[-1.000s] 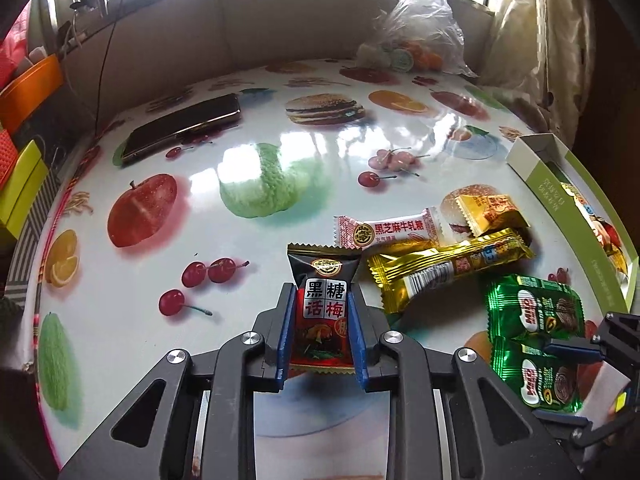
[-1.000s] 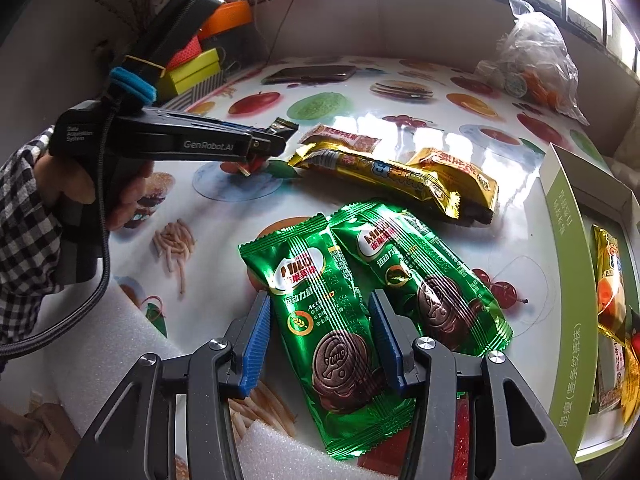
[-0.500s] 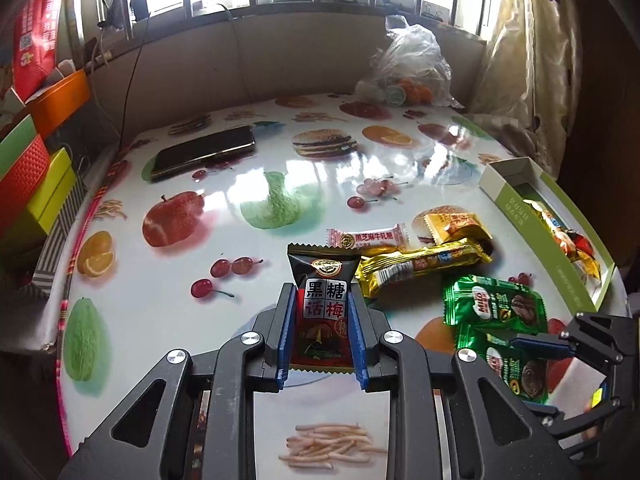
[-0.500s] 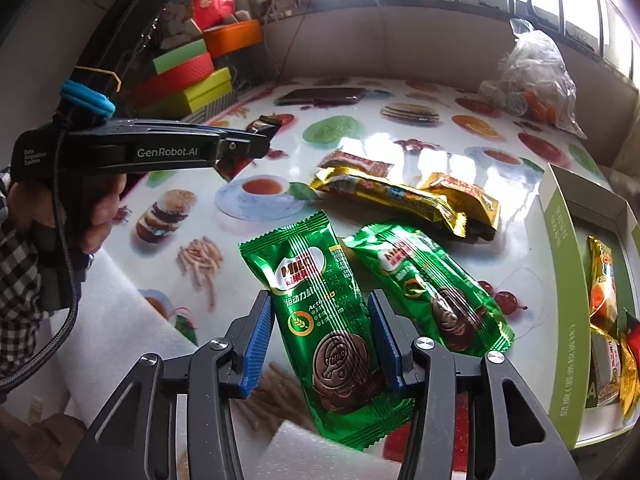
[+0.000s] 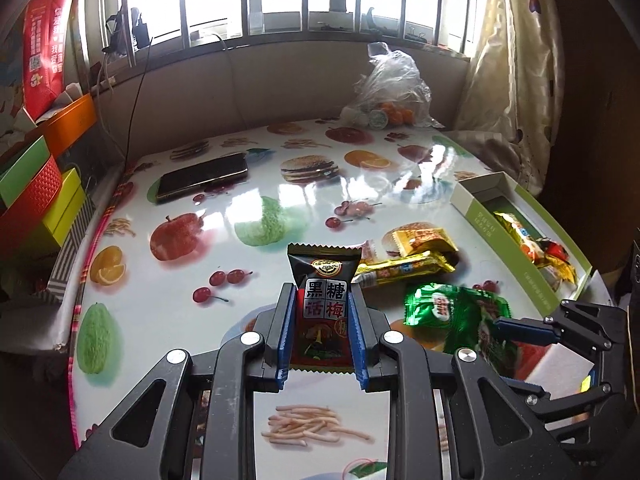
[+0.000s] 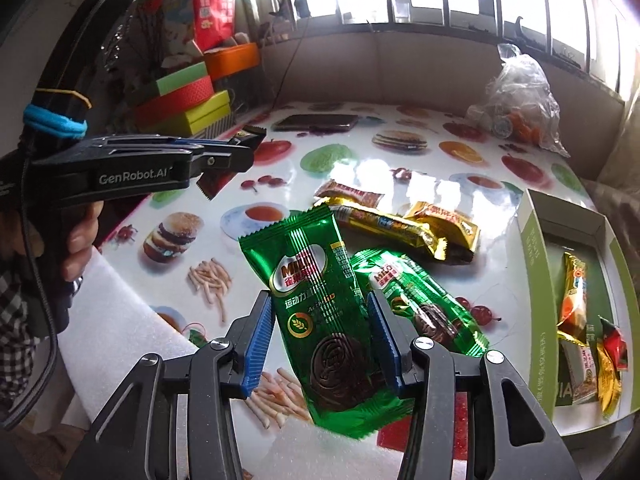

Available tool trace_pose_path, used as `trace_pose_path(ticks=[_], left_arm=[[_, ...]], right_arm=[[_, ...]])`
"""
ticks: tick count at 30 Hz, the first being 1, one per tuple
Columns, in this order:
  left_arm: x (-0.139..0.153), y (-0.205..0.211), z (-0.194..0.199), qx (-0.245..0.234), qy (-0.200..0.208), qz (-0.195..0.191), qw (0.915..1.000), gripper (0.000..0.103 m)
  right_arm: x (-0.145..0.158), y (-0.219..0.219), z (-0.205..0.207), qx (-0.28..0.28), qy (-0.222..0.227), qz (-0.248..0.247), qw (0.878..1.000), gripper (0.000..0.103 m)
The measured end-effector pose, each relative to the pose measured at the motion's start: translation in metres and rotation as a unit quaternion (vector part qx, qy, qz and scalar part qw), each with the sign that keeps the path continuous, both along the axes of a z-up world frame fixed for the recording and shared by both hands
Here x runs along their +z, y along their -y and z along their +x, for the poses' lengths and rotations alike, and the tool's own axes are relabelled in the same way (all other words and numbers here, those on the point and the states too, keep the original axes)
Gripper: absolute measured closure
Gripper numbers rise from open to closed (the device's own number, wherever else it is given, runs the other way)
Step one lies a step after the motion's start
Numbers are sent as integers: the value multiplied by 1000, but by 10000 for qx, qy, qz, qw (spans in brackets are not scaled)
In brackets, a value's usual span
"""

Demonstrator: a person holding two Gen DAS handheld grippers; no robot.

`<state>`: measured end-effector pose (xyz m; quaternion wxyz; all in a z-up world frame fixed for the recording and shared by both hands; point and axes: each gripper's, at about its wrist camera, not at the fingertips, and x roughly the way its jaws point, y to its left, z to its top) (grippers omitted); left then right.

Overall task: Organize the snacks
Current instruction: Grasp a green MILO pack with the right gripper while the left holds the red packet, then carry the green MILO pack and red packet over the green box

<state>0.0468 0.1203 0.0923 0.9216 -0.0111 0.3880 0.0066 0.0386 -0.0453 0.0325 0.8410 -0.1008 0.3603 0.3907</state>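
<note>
Sunlit through a barred window, a glossy table (image 5: 280, 200) printed with fruit and burgers carries the snacks. The left gripper (image 5: 320, 336) is clamped on a small black-and-red candy packet (image 5: 322, 304), crinkly foil with serrated ends, lifted off the table and standing upright between the blue ribbed pads. The right gripper (image 6: 320, 340) has just been closing its jaws, which now pinch a shiny green wafer packet (image 6: 320, 308) at both sides, tilted and raised above the surface. A second green packet (image 6: 420, 304) lies flat just beside it. Beyond sit a long gold bar (image 6: 384, 224), a small gold packet (image 6: 444, 224) and a pink-and-white candy (image 6: 352, 194), close together. To the right, an open green-and-white cardboard box (image 6: 536, 264) holds several wrapped snacks. Farther back lie a dark phone (image 5: 202, 176) and a clear plastic bag (image 5: 390, 92); coloured boxes (image 5: 36, 196) are stacked at the left edge.
</note>
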Motion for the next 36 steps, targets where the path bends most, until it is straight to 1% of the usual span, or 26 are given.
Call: trace_pose_path(ticks=[2,4,8,12,18,27,36], left_arm=[[3,5,-2,-28,36,13,10000,77],[6,9,-3,-80,58,-9,10000,77],[3,12,-1,-118,46,-111,9999,77],[1,13,-1,-131,10,-143,9998,77],[8,22,1,-224,80,-169,9996,77],[14,42,4,-400,182,-146,9989,77],[24,72,16,-691,242,-271,9970,77]], right_arm=[[4,4,0,-70,15,31,10000,62],[8,8,0,-112,21,61,9999,62],[7,9,1,-173,31,-31,9998,63],[7,11,-1,-213,6,32,9998,63],[14,15,0,-313,64,102,9994,64],[32,47,7,-871,153,355,9954,64],[50,87,16,-1407,274,561,9881,64]])
